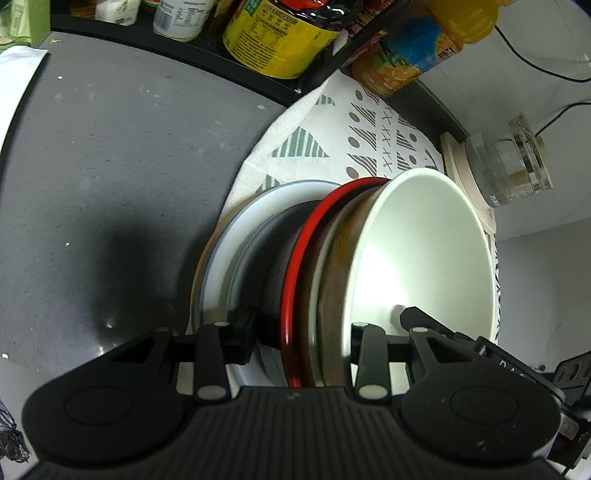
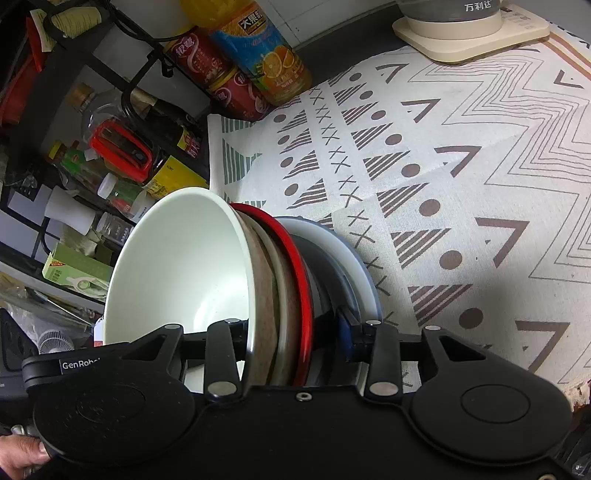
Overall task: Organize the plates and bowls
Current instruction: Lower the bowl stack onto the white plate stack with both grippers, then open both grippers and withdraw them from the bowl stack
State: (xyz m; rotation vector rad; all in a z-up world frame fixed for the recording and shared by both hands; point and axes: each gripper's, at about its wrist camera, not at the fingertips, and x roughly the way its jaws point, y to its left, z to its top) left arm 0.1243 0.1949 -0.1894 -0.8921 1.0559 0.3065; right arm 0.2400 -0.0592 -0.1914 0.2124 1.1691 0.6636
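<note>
A stack of nested dishes is held on edge between both grippers: a white bowl (image 1: 424, 251) innermost, a brown-speckled bowl (image 1: 340, 266), a red-rimmed plate (image 1: 295, 266), a grey plate (image 1: 258, 251) and a pale blue-white plate (image 1: 218, 258). My left gripper (image 1: 325, 332) is shut across the stack's edge, one finger inside the white bowl, the other on the plates. In the right wrist view my right gripper (image 2: 295, 336) clamps the same stack: white bowl (image 2: 177, 266), red-rimmed plate (image 2: 295, 258), pale plate (image 2: 354, 258).
A patterned cloth (image 2: 461, 184) covers the counter beneath; bare grey counter (image 1: 110, 166) lies to the left. Bottles and cans (image 2: 251, 66) crowd a black rack (image 1: 184, 48) at the back. A kettle base (image 2: 469, 33) and a glass jar (image 1: 509, 166) stand nearby.
</note>
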